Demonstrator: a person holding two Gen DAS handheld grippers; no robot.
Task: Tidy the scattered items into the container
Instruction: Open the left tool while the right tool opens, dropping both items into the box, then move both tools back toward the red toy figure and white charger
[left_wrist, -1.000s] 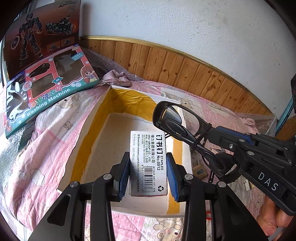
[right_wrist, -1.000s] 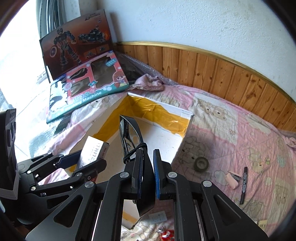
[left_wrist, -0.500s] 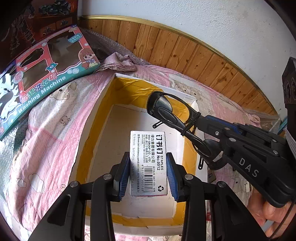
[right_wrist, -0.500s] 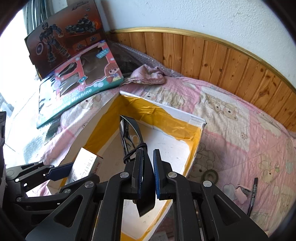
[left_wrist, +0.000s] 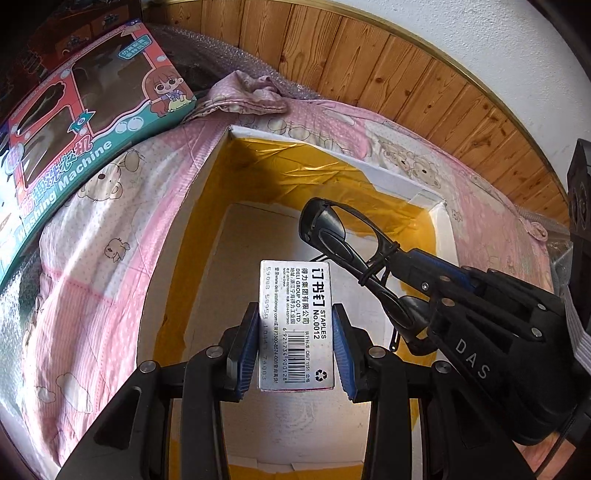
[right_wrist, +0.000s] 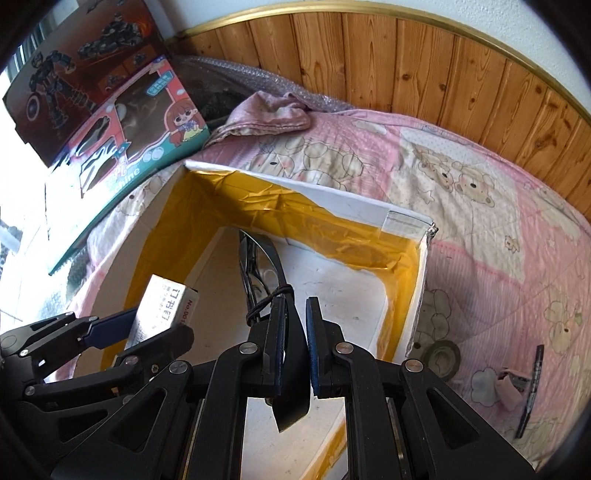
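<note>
My left gripper (left_wrist: 295, 347) is shut on a silver staples box (left_wrist: 297, 325), held over the inside of a white cardboard box with yellow tape lining (left_wrist: 207, 206). My right gripper (right_wrist: 295, 332) is shut on black glasses (right_wrist: 258, 266), also hanging above the box floor. In the left wrist view the black glasses (left_wrist: 343, 243) reach in from the right, just beyond the staples box. In the right wrist view the staples box (right_wrist: 166, 306) shows at lower left, and the box's far wall (right_wrist: 314, 218) lies ahead.
The box sits on a pink bear-print bedspread (right_wrist: 480, 229). A tape roll (right_wrist: 441, 356), a pink stapler (right_wrist: 509, 387) and a black marker (right_wrist: 532, 391) lie right of the box. Toy boxes (left_wrist: 81, 122) lean at the left, a crumpled cloth (right_wrist: 266, 114) lies beyond, with a wood-panelled wall (right_wrist: 443, 66) behind.
Both grippers have moved forward and down over the box with their loads still held. The box interior now fills more of both views.
</note>
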